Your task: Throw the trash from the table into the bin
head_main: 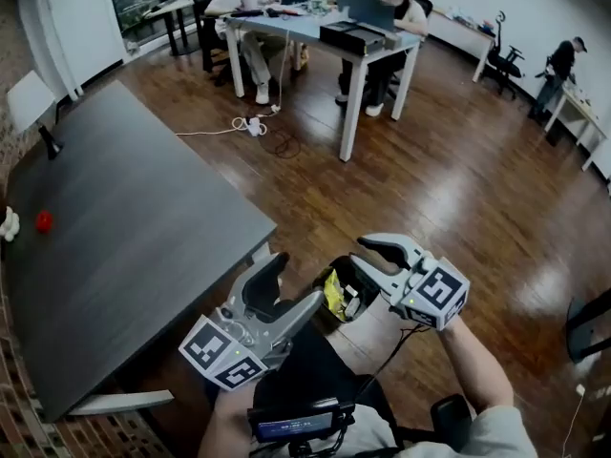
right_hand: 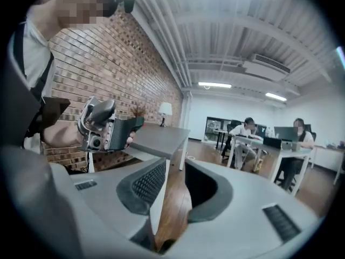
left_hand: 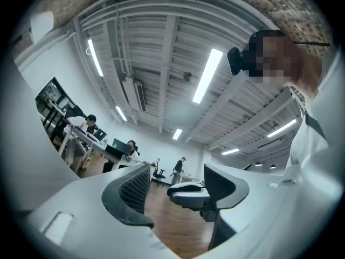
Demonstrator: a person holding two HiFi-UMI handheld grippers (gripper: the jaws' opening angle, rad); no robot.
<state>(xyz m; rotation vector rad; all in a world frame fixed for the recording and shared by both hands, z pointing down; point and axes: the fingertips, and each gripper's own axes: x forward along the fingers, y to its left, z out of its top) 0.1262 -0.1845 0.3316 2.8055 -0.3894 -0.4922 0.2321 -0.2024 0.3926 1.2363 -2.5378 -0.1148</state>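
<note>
Left tongs (head_main: 292, 290) tilted up, right tongs (head_main: 362, 254) near level, both parted, empty.

The tabletop (head_main: 134, 237), filling the left of the head view, is plain dark grey. At the far left edge of the frame a small red thing (head_main: 44, 220) lies by a white one (head_main: 9, 223). The floor (head_main: 458, 189) is glossy reddish-brown planks. At lower centre, the black bin (head_main: 355, 284) shows a yellow wrapper (head_main: 333, 294). The left gripper (head_main: 291, 289) and right gripper (head_main: 368, 254) are pale grey with dark jaws, their cubes patterned in black-and-white squares. In the upper left of the right gripper view, the brick wall (right_hand: 124, 63) is red-brown with pale mortar lines.
</note>
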